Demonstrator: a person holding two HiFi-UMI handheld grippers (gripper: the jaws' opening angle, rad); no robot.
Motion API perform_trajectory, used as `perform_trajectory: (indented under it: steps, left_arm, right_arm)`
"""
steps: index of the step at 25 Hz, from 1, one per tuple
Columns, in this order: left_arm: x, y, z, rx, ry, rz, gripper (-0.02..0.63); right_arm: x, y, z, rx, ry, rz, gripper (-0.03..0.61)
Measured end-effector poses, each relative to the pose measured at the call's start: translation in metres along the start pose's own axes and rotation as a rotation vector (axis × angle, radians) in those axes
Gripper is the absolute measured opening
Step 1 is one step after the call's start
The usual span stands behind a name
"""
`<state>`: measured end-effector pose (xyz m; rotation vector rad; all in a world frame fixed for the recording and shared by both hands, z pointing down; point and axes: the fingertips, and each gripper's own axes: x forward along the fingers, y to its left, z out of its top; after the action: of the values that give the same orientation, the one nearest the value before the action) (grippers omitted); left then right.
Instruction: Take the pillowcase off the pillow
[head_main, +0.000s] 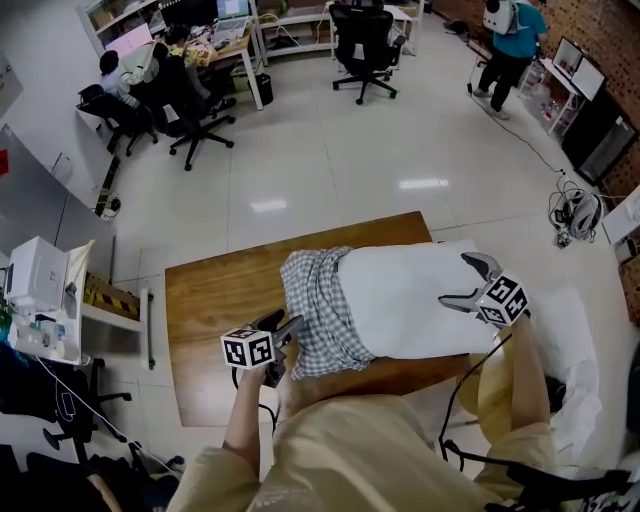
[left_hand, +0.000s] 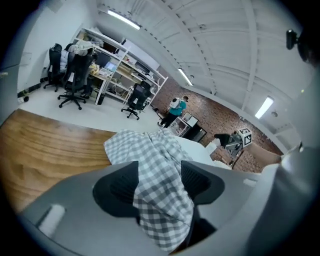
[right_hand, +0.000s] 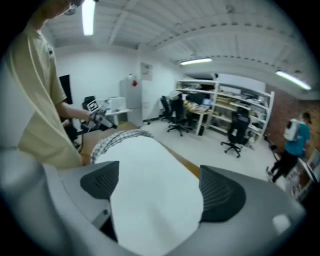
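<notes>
A brown wooden table (head_main: 215, 300) holds a big white pillow (head_main: 410, 300). The checked pillowcase (head_main: 320, 310) is bunched on the pillow's left end. The left gripper (head_main: 283, 325) pinches that checked cloth. The right gripper (head_main: 462, 282) has its fingers spread wide around the pillow's bare end. Each gripper carries a cube (head_main: 247, 349) with black-and-white squares.
</notes>
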<state>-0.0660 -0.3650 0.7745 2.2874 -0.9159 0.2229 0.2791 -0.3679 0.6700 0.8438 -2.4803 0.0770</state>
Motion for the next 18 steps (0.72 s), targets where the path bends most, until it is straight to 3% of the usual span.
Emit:
perform_trajectory:
  steps: [3,6,10,13,14,16,18]
  left_arm:
    - [0.003,-0.015,0.006,0.029,0.013,0.000,0.250]
    - [0.003,-0.011,-0.007,0.020,0.006,-0.001,0.250]
    - [0.002,-0.011,-0.018,0.020,0.006,0.005,0.250]
    - [0.004,-0.019,-0.019,0.027,0.010,0.004,0.250]
    - [0.005,-0.021,-0.021,0.032,0.016,0.004,0.250]
    - [0.005,-0.022,-0.028,0.047,0.036,0.006,0.250]
    - [0.002,-0.019,-0.036,0.058,0.064,0.007,0.256]
  right_arm:
    - [0.049,0.049,0.019,-0.203,0.116,0.151,0.513]
    - [0.109,0.091,-0.005,-0.366,0.262,0.239,0.586]
    - [0.175,0.109,-0.058,-0.539,0.484,0.265,0.588]
    - [0.206,0.099,-0.097,-0.538,0.593,0.231,0.587]
    - [0.212,0.096,-0.105,-0.532,0.608,0.221,0.572]
    - [0.221,0.093,-0.113,-0.530,0.608,0.205,0.473]
    - [0.224,0.094,-0.107,-0.524,0.595,0.194,0.319]
